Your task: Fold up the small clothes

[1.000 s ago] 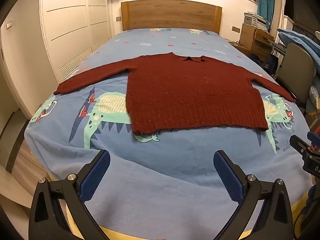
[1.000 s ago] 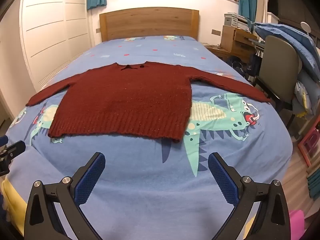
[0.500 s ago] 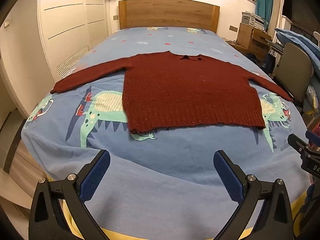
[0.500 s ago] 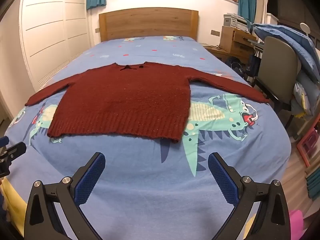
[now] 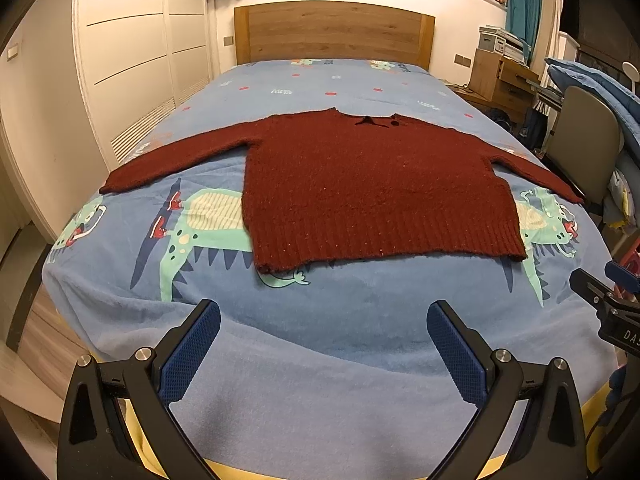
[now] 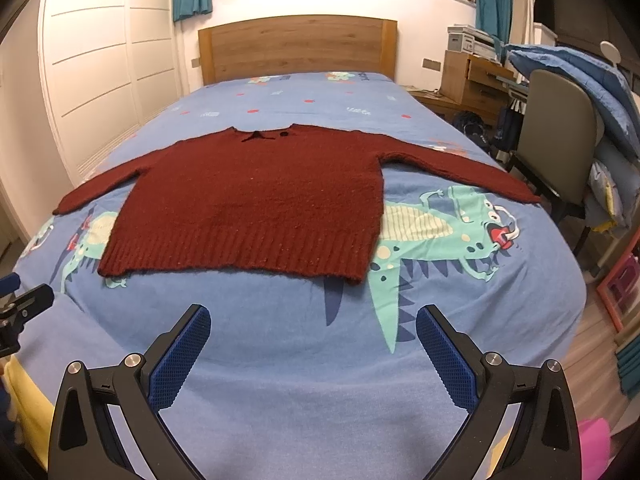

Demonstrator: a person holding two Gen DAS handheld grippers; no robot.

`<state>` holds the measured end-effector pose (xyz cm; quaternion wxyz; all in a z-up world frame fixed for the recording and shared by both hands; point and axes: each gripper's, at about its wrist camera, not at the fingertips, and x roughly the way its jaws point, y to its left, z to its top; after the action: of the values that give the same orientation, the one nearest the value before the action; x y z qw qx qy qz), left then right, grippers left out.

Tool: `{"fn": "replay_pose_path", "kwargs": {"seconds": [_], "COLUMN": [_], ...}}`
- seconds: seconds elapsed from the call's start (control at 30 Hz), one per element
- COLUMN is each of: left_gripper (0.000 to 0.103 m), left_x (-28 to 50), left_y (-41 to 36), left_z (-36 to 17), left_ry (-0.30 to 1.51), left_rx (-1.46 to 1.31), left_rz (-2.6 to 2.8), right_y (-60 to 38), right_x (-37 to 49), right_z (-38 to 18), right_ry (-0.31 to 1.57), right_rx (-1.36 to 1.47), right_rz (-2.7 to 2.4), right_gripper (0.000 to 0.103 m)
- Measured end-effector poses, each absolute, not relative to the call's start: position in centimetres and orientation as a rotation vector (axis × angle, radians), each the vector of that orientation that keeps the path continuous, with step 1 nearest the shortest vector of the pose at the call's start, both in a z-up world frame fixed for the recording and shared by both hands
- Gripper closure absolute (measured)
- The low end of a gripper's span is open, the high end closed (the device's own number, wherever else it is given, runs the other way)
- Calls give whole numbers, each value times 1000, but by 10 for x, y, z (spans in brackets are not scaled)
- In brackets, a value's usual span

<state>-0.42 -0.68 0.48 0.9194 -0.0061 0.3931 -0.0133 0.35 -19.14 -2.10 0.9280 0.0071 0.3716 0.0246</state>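
**Open jaws before a flat red sweater on a bed**

Nearest to me, my left gripper (image 5: pixel 323 342) has its jaws spread wide and holds nothing. My right gripper (image 6: pixel 313 342) is the same, jaws spread and empty. Each carries blue, cross-hatched rubbery pads (image 5: pixel 191 354) on black arms, which I judge will bite well into knit.

Both hover over the foot of the bed (image 6: pixel 280 392), short of the sweater (image 5: pixel 368 184). The bedcover is soft blue fleece printed with a green cartoon dinosaur (image 6: pixel 448 224), which runs out from under the sweater's hem.

The sweater, dark red and chunky-knit, lies flat in the middle of the bed, sleeves stretched out to both sides, ribbed hem (image 6: pixel 236 262) towards me, collar away from me. I judge it soft, limp, fairly light and stretchy. It will sag and drag on the fleece rather than slide, so I would pinch a cuff or a hem corner, where the rib is thicker.

Beyond the sweater stands a plain wooden headboard (image 5: pixel 334 32). Right of the sweater, off the bed, is a grey chair (image 6: pixel 560 128).
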Motion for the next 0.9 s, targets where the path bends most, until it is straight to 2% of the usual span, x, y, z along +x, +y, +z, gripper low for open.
{"fn": "replay_pose_path", "kwargs": {"seconds": [0.9], "left_gripper": [2], "left_x": [6], "left_y": [-17], "left_z": [20], "left_ry": [772], "left_rx": [101], "left_rz": [14], "right_y": [-197], "right_x": [15], "right_z": [-17], "right_ry": [765], "right_rx": [36], "right_rz": [59], "right_gripper": [0]}}
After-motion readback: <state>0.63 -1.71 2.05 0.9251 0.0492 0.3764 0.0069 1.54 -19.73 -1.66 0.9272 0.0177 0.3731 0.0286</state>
